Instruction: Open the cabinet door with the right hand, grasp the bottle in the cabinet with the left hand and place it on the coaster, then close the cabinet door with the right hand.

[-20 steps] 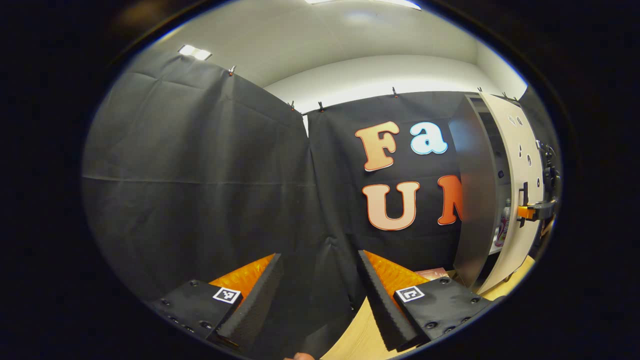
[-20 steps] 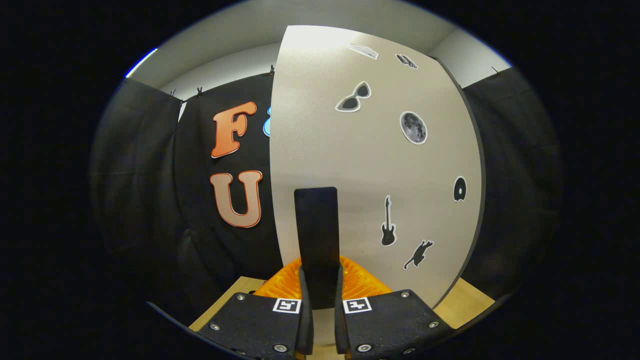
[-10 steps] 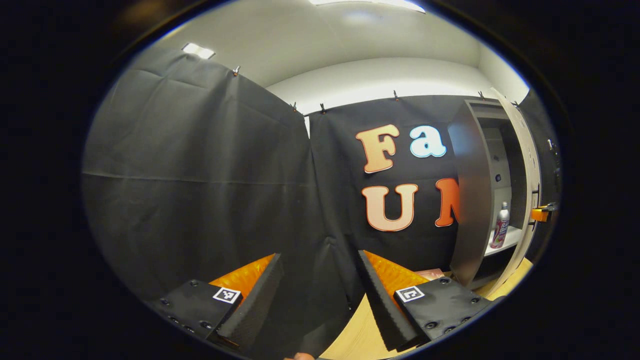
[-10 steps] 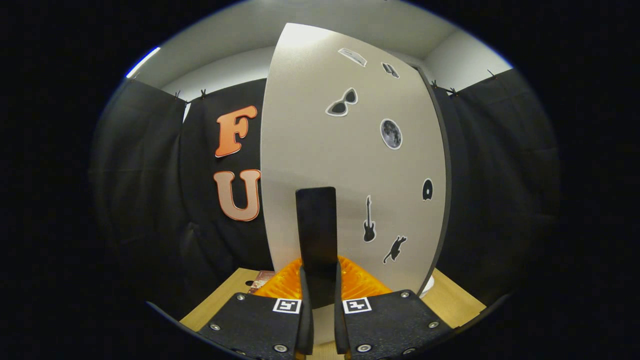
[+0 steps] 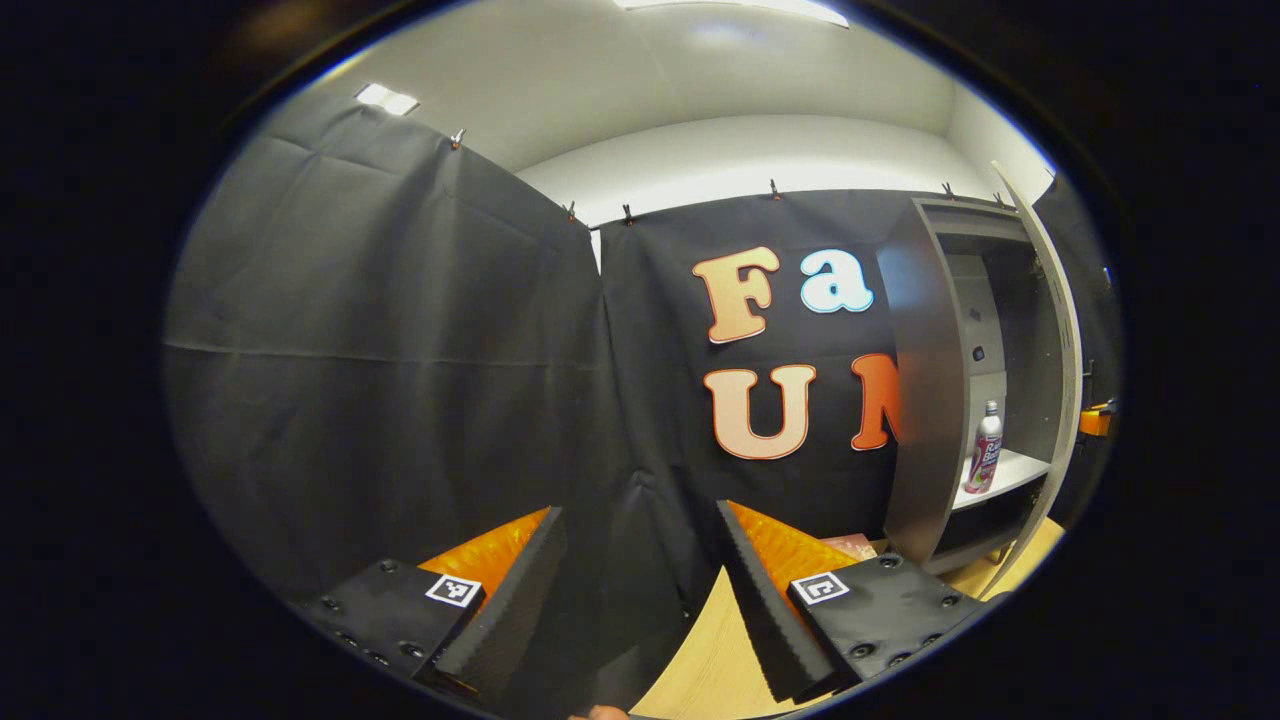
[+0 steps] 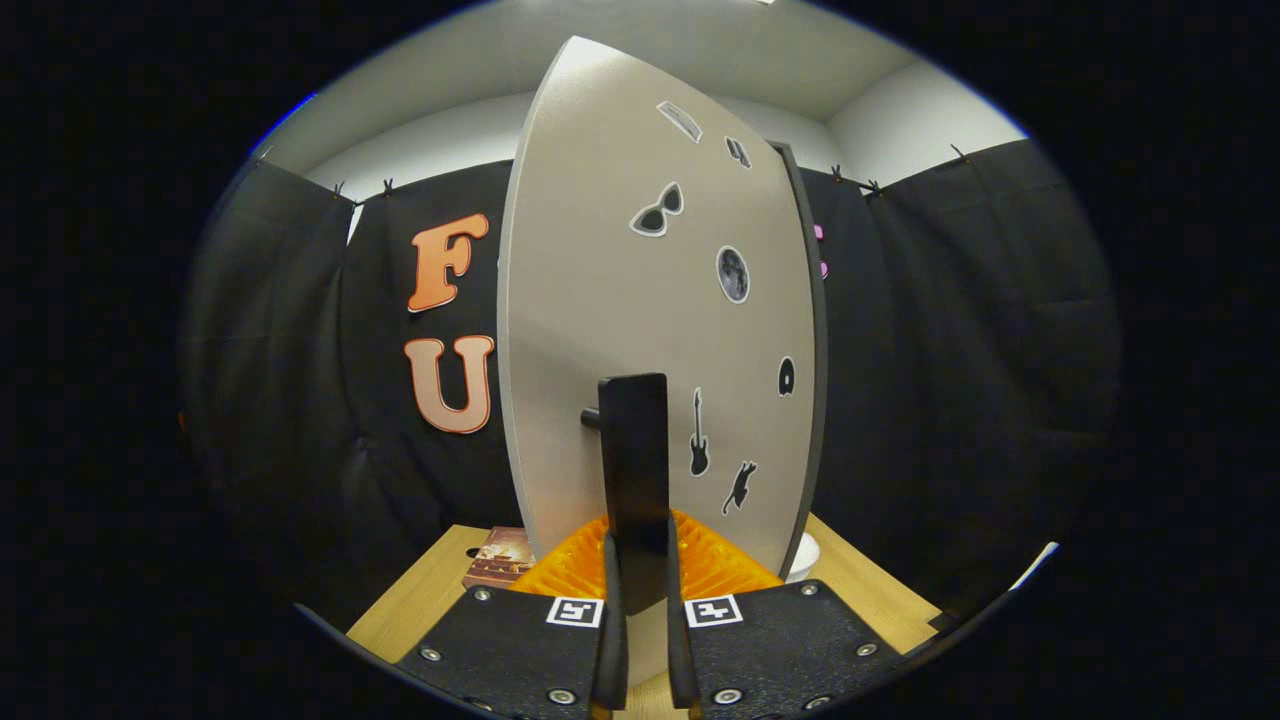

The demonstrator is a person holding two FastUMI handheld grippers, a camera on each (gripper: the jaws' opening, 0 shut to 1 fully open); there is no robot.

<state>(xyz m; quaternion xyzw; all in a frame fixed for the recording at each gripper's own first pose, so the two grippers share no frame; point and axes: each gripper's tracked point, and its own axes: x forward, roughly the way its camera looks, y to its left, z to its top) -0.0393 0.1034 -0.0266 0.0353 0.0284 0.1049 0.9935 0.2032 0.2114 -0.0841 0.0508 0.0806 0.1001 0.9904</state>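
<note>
In the left gripper view, the left tool (image 5: pixel 640 590) sits at the bottom of the frame with its fingers spread wide and nothing between them, over the near edge of the wooden bench (image 5: pixel 700 660). At the right of the frame the cabinet (image 5: pixel 915 400) stands with its door (image 5: pixel 1060 340) swung out edge-on, and the bottle (image 5: pixel 985 448) stands upright on the pale shelf (image 5: pixel 1015 472) inside, cap up, long axis vertical, near the shelf's front edge. A reddish flat thing (image 5: pixel 855 545) lies on the bench just left of the cabinet's foot; it may be the coaster, though I cannot tell. In the right gripper view, the right tool (image 6: pixel 638 640) at bottom centre is clamped on the dark vertical handle (image 6: pixel 632 470), both fingers pressing its sides, with the door's stickered face (image 6: pixel 640 330) filling the middle. Opening looks nearly done; to finish well, I judge the right hand should follow the hinge's arc rather than pull straight, then hold the door wide so the left tool can reach in level and take the bottle across its middle
</note>
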